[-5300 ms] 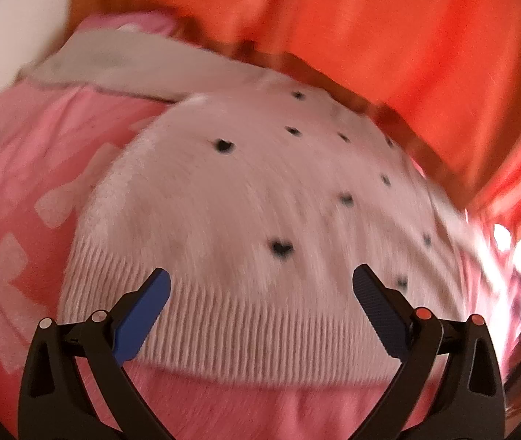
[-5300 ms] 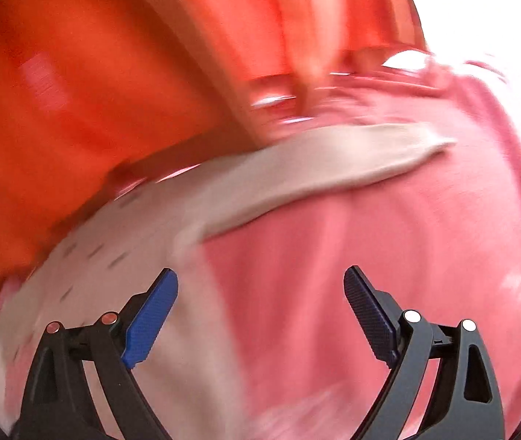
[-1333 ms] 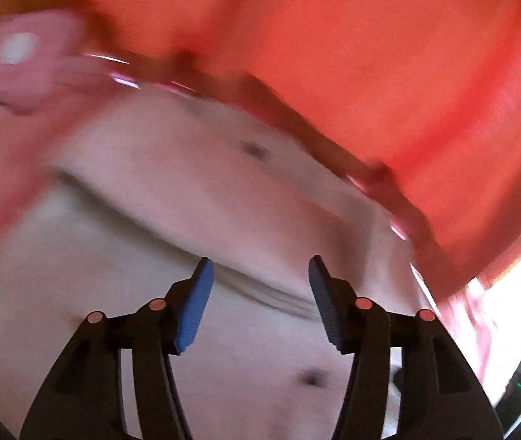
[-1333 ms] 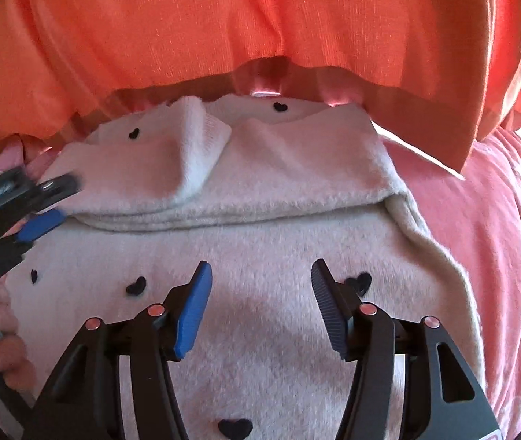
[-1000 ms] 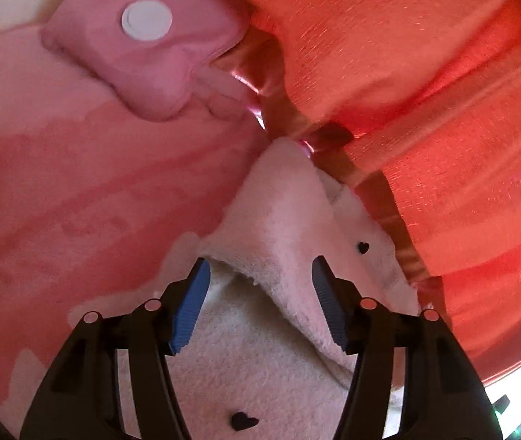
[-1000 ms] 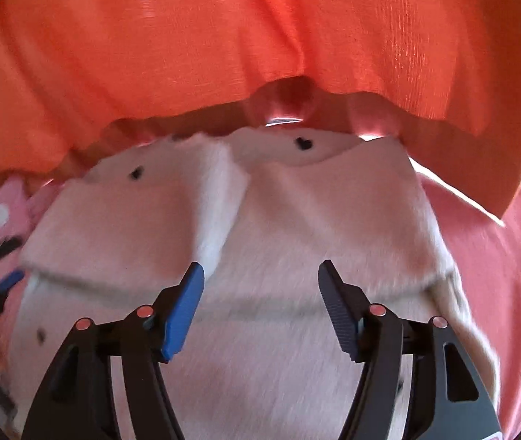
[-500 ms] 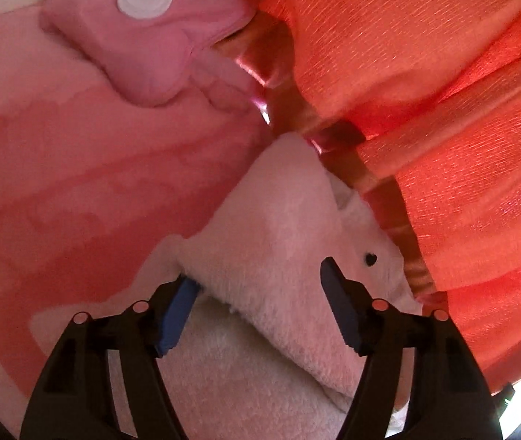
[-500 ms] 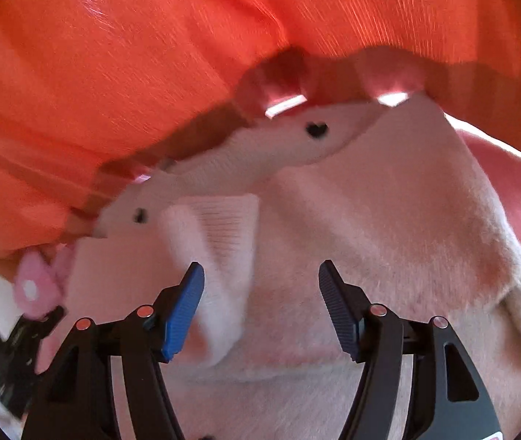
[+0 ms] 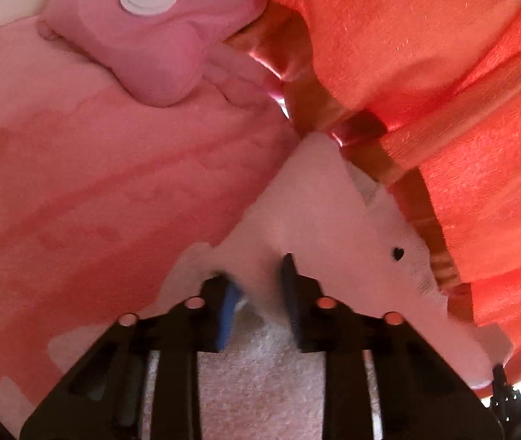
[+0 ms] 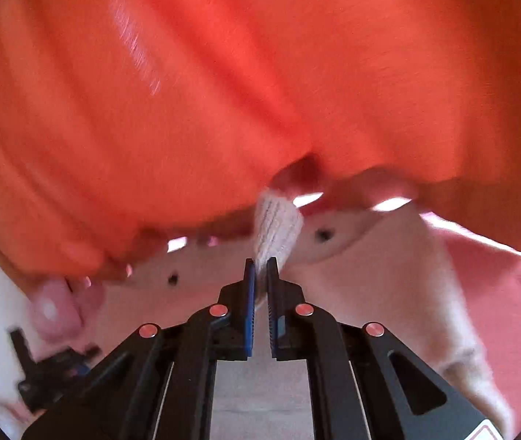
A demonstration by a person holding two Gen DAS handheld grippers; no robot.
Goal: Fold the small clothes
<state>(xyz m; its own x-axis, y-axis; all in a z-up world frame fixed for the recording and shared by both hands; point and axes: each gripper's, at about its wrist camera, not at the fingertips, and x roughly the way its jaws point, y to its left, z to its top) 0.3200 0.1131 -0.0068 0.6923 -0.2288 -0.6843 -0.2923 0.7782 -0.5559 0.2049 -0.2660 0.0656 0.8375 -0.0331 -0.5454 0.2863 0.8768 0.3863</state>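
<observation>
Both grippers' jaws had just been closing: left gripper (image 9: 260, 286) pinched the fuzzy cream heart-dotted sweater (image 9: 333, 227) fold, right gripper (image 10: 259, 275) pinched its ribbed cuff (image 10: 277, 227), ready to fold.

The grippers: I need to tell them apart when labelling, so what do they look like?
Both look alike: the left gripper and right gripper have black angular plastic linkages with round orange-red pivot caps, one finger padded blue, the other ribbed black. No cables or sleeves show.

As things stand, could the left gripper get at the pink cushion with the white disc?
Probably not yet: the left gripper is shut on the white sweater. The cushion lies unobstructed ahead.
</observation>
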